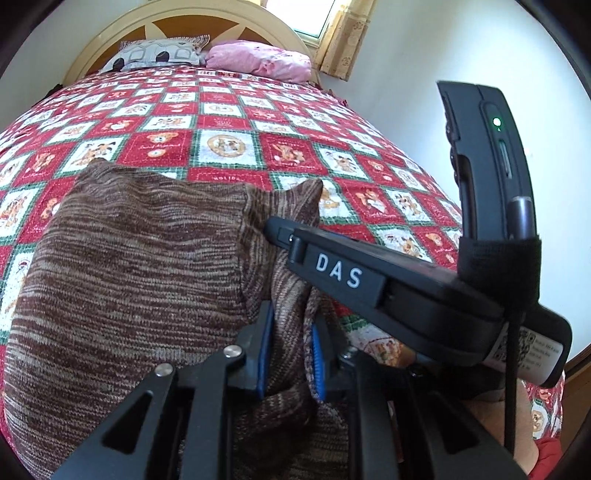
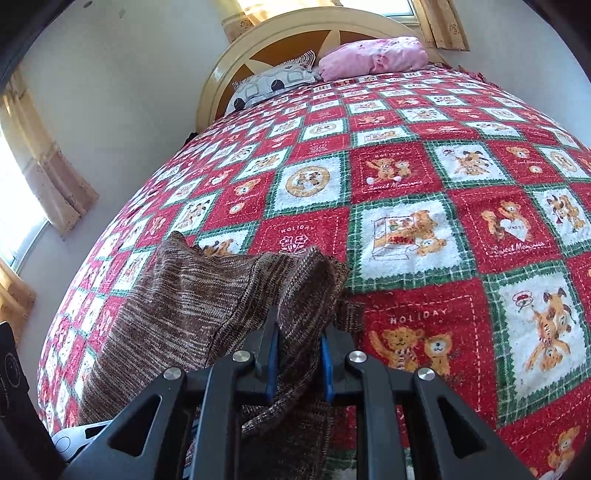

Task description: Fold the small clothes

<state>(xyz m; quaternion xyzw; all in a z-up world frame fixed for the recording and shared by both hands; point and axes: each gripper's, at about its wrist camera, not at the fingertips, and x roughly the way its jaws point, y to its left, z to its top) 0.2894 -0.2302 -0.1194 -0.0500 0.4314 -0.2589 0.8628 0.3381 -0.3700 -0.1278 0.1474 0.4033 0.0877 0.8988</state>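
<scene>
A brown striped knit garment point(image 1: 140, 266) lies spread over the red patchwork bedspread point(image 1: 229, 144). My left gripper point(image 1: 290, 350) is shut on a bunched fold of the knit, which passes between its blue pads. The right gripper's black body point(image 1: 388, 291), marked DAS, crosses the left wrist view just to the right, close above the cloth. In the right wrist view the knit garment point(image 2: 192, 306) stretches away to the left, and my right gripper point(image 2: 299, 354) is shut on its bunched right edge. The cloth hides both sets of fingertips.
Two pillows, a grey patterned pillow point(image 1: 159, 55) and a pink pillow point(image 1: 258, 61), rest against the cream headboard point(image 2: 295, 33) at the far end. White walls and curtained windows point(image 2: 37, 177) flank the bed. The bedspread point(image 2: 461, 206) stretches wide to the right of the garment.
</scene>
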